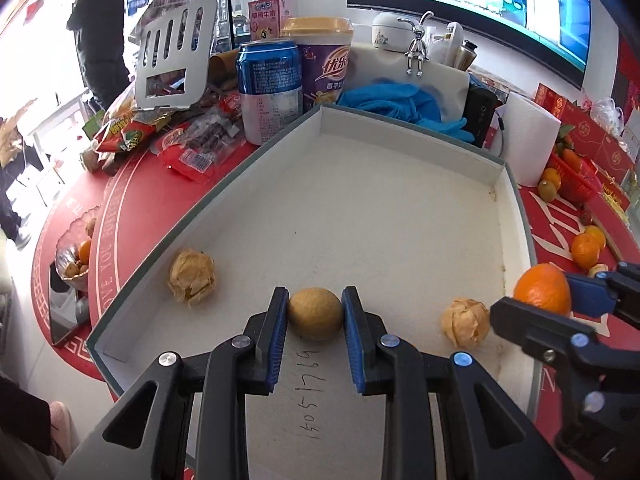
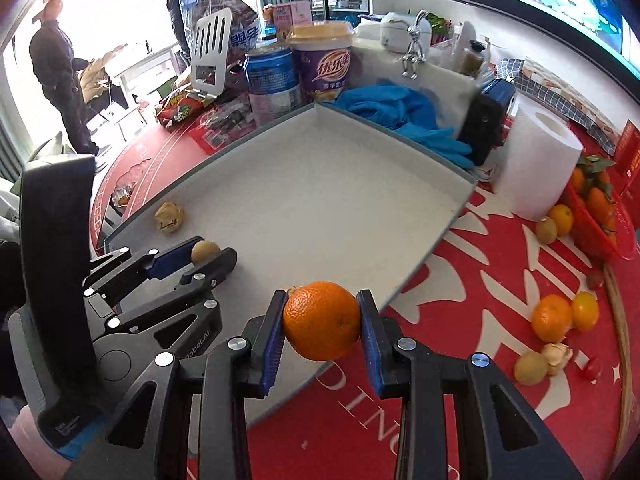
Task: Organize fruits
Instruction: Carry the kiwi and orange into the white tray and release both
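Note:
A shallow white box lid [image 1: 360, 216] lies on the red table; it also shows in the right wrist view [image 2: 320, 184]. My left gripper [image 1: 315, 314] is shut on a small brown round fruit [image 1: 315, 312] just over the lid's floor; that fruit shows in the right wrist view [image 2: 204, 251] too. Two papery husked fruits [image 1: 192, 277] [image 1: 466, 322] lie inside the lid. My right gripper [image 2: 322, 320] is shut on an orange [image 2: 322, 320], held above the lid's near right edge; the orange also shows in the left wrist view [image 1: 543, 289].
Loose oranges [image 2: 552, 317], kiwis [image 2: 530, 368], a husked fruit [image 2: 557, 357] and a red fruit basket [image 2: 600, 224] are on the right. A paper roll [image 2: 538, 160], blue gloves [image 2: 396, 108], a can [image 2: 272, 80], a cup [image 2: 324, 68] and snack bags [image 1: 188, 148] crowd behind the lid. A glass bowl [image 1: 74, 256] stands far left.

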`<state>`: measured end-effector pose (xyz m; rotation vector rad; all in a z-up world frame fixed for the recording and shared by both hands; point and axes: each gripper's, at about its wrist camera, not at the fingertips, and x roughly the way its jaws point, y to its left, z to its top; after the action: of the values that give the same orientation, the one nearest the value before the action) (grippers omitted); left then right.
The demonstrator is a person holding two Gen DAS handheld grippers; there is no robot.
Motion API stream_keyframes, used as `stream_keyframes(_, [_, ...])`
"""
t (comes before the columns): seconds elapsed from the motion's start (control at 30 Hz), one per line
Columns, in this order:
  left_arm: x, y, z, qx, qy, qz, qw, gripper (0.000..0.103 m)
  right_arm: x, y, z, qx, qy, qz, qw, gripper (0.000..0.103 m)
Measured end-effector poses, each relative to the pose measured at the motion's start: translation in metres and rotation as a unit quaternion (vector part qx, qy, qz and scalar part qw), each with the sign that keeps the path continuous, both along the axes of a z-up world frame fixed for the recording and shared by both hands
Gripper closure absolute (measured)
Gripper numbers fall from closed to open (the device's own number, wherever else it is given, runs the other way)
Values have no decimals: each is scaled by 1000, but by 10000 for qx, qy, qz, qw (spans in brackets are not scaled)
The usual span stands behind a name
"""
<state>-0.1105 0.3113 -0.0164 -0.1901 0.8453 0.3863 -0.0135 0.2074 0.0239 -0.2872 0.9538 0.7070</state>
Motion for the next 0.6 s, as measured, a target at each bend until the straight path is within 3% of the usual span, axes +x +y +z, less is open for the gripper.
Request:
stream_keyframes(0.47, [4,4,2,105,-42,-57,9999,73,15,12,-8,62,192,-79,9998,67])
stream_keyframes(0.53, [1,3,3,175,-65,-22,9998,60,17,12,-8,101,222,-82,9997,67])
stream_keyframes(0.6, [-3,2,7,177,-154,-17,9997,33,20,12,-8,168,307,-55,9994,66])
